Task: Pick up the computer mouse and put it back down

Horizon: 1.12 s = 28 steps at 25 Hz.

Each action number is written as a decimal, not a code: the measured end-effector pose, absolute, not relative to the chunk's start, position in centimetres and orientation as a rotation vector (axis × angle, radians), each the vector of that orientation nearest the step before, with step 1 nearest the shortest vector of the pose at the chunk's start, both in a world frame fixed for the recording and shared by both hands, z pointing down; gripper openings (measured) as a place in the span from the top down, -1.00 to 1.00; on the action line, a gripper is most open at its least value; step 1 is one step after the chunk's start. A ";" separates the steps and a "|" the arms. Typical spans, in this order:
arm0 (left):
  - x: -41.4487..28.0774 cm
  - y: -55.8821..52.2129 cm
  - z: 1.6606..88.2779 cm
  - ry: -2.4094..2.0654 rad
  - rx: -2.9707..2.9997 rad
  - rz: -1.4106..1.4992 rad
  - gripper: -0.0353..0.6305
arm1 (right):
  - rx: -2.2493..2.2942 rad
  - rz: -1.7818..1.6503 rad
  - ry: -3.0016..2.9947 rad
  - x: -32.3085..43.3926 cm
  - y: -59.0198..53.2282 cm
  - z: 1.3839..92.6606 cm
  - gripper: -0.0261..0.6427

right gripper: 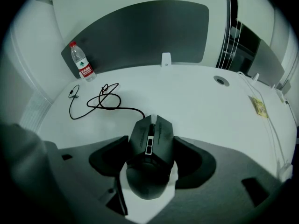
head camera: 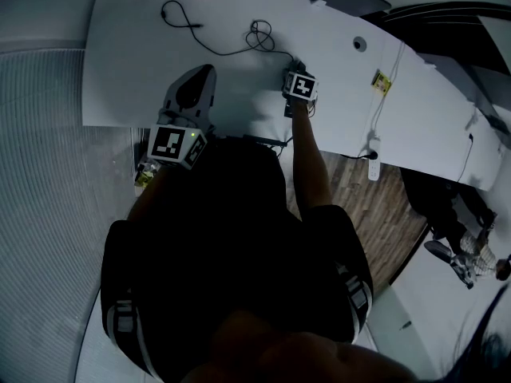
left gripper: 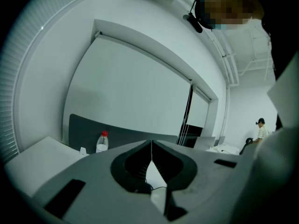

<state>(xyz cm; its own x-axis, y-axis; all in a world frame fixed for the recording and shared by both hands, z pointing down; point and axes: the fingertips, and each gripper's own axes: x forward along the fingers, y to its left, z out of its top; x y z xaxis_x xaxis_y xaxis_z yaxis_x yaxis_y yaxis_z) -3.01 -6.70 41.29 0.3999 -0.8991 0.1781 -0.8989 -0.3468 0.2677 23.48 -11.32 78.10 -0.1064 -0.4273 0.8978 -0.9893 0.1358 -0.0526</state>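
white surface [right gripper: 201,101], grey screen [right gripper: 140,31] behind. mouse [right gripper: 150,143] between right tongs [right gripper: 152,157], pads pressing both flanks; lifted or resting, unclear. left tongs [left gripper: 152,167] closed together, holding nothing. mouse likely light, rigid, smooth plastic; hold at mid-flanks, mind trailing cable [right gripper: 107,101].

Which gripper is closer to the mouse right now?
Right. The right gripper grips the mouse between its jaws; the left gripper is shut and empty, off to the mouse's left.
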 end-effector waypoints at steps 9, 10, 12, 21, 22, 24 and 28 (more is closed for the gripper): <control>-3.4 -7.1 41.5 -1.561 2.336 -0.008 0.87 | 1.379 0.928 -1.623 23.4 -11.2 77.8 0.03; -3.5 -7.1 41.5 -1.560 2.335 -0.008 0.87 | 1.379 0.929 -1.624 23.4 -11.2 77.8 0.03; -3.5 -7.1 41.5 -1.556 2.336 -0.010 0.87 | 1.380 0.930 -1.631 23.4 -11.3 78.2 0.03; -4.0 -7.0 41.2 -1.545 2.340 -0.030 0.87 | 1.359 0.943 -1.637 23.2 -10.9 78.1 -0.03; -4.1 -7.0 41.2 -1.545 2.343 -0.032 0.87 | 1.358 0.945 -1.639 23.1 -10.9 78.0 -0.04; -4.2 -6.9 41.1 -1.544 2.345 -0.035 0.87 | 1.355 0.952 -1.641 23.0 -10.6 78.0 -0.05; -4.5 -6.8 41.0 -1.541 2.344 -0.042 0.87 | 1.366 0.961 -1.638 23.1 -10.1 77.9 -0.06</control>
